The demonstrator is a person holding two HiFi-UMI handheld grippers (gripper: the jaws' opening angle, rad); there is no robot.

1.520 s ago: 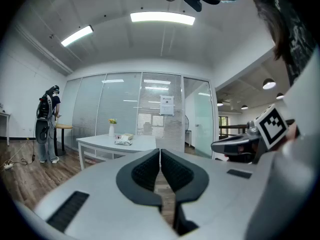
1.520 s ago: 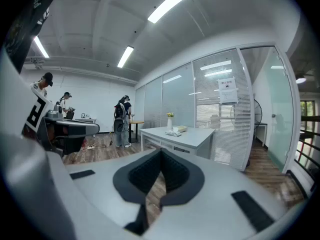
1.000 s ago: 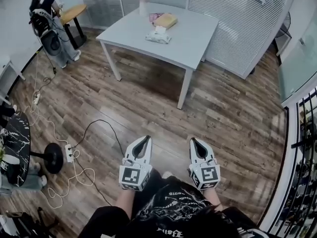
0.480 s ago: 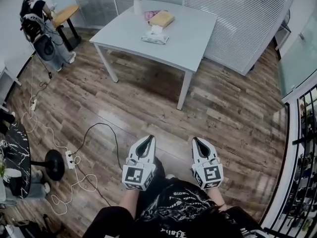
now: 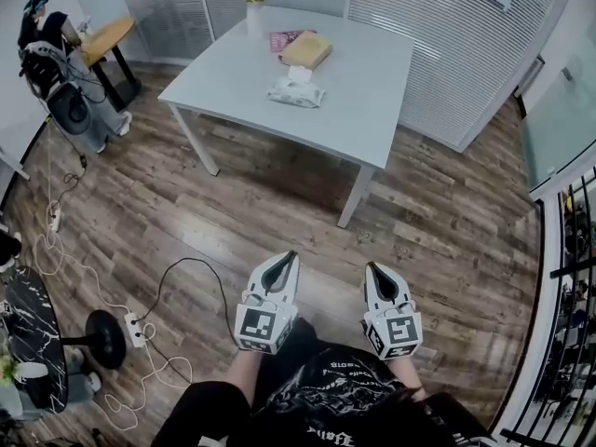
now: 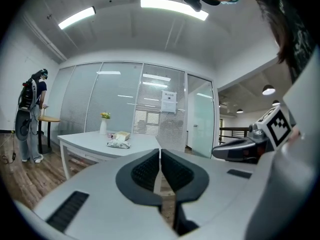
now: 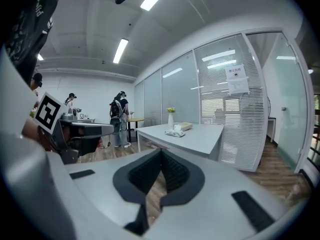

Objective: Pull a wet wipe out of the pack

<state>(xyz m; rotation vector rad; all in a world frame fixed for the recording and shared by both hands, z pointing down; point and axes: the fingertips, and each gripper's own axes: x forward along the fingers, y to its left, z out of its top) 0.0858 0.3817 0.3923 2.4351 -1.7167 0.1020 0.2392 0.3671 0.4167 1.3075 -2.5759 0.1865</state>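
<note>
1. While both grippers hang over the floor (image 5: 447, 240), the left gripper (image 6: 160, 152) shows its jaws pressed together with nothing between them.
2. Right gripper (image 7: 161, 152): jaws likewise together, empty.
3. Wipe pack (image 5: 296, 92) lies on the table (image 5: 372, 110), toward its far edge, well apart from both grippers.
4. Box (image 5: 307, 49) and vase (image 5: 253, 7) stand beyond the pack, by the far edge.

Shells on my left gripper (image 5: 287, 257) and right gripper (image 5: 372, 268) look like smooth matt plastic, with black ribbed pads (image 6: 145, 171). The floor (image 5: 447, 240) is wood plank with a slight sheen. The table (image 5: 372, 82) is smooth and matt, and the pack (image 5: 295, 92) looks like crinkly plastic film.
</note>
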